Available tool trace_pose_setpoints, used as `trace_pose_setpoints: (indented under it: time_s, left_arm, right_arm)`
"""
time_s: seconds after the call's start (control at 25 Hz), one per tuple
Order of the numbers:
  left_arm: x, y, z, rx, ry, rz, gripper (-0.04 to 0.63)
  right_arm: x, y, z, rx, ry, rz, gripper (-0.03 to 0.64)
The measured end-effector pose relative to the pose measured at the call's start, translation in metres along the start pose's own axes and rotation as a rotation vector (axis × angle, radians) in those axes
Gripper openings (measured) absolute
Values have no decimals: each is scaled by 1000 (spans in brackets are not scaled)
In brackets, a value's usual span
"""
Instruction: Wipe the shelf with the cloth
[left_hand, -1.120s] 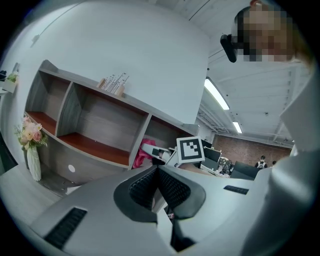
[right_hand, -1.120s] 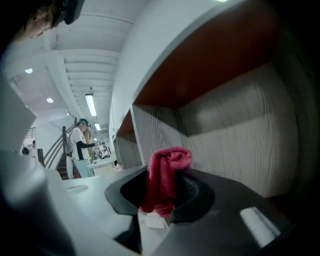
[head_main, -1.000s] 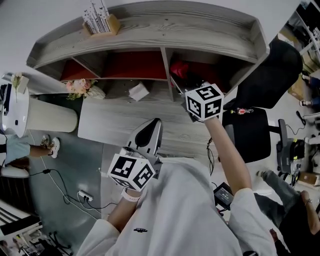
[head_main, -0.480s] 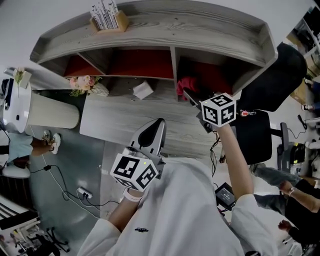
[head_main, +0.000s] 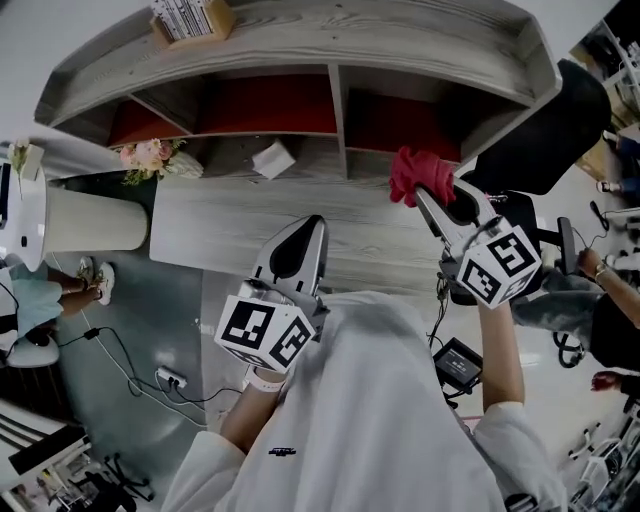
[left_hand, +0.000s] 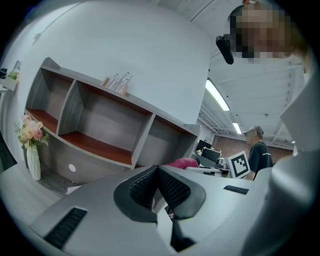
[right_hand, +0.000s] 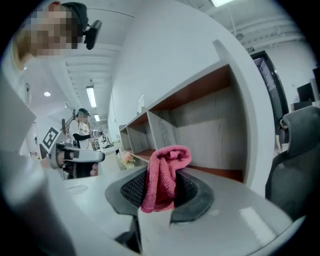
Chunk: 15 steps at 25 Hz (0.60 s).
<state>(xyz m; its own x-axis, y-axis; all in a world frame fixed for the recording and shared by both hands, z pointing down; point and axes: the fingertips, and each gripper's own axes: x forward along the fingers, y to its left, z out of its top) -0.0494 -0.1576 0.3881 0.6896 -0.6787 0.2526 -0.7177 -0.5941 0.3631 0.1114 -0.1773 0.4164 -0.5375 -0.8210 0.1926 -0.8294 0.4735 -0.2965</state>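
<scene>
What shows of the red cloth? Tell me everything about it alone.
The cloth is pinkish red with a looped, towel-like weave, bunched into soft folds. The right gripper is shut on it: its lower part is pinched between the two jaws, and the rest bulges past their tips in a rounded lump. In the head view it sits before the lower right compartment of the shelf, above the grey desk; whether it touches the wood cannot be told.

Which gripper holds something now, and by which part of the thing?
The right gripper pinches the pink cloth by a bunched fold; the left gripper is shut, empty.
</scene>
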Motion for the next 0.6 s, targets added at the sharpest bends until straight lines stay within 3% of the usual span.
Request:
trace_pose_setpoints:
  time_s: [0.2, 0.36, 0.6]
  left_arm:
    - [7, -1, 4, 26, -13, -45, 6]
    - [6, -4, 2, 43, -2, -67, 6]
    - [8, -6, -2, 58, 16, -83, 6]
  right_arm:
    - [-39, 9, 11, -67, -53, -75, 115]
    - [-58, 19, 25, -59, -154, -126, 114]
    - [-45, 32, 27, -121, -150, -70, 114]
